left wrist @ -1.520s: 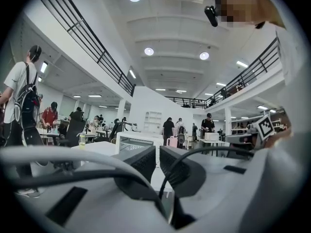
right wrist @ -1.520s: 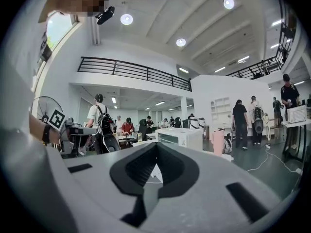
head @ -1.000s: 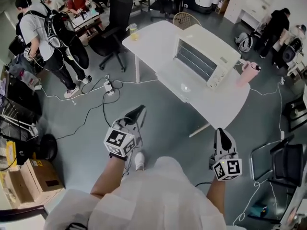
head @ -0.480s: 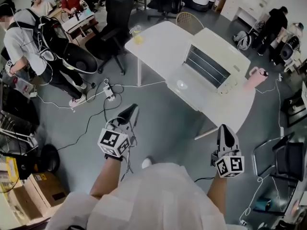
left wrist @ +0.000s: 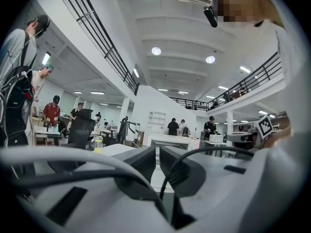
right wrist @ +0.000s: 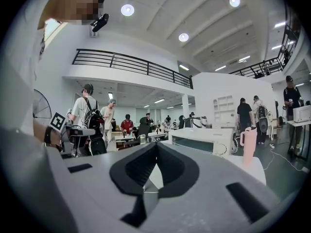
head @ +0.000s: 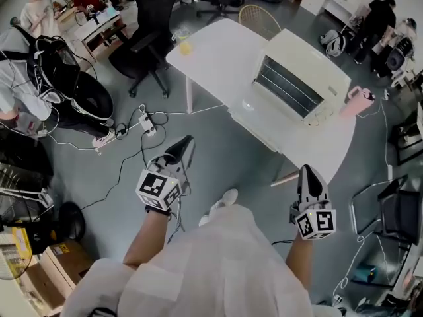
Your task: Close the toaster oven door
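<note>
Judging by how things lie, the approach is the step in hand: the toaster oven (head: pixel 301 78) sits on the white desk (head: pixel 211 51), its door (head: pixel 253 113) dropped flat toward the person, and both claws hang over the floor well apart from it. The left claw (head: pixel 187 142) has its jaws drawn to a hairline slit with nothing in them; the right claw (head: pixel 308 172) has its tips meeting, also empty. Next comes closing the gap to the desk, getting a claw under the door's front edge and swinging it up until it latches; closed jaws should do for a push. A pink cup (head: pixel 352 103) stands just beside the oven, clear of the door's swing. A power strip (head: pixel 147 122) and its cables trail over the floor to the left, probably off the path.
</note>
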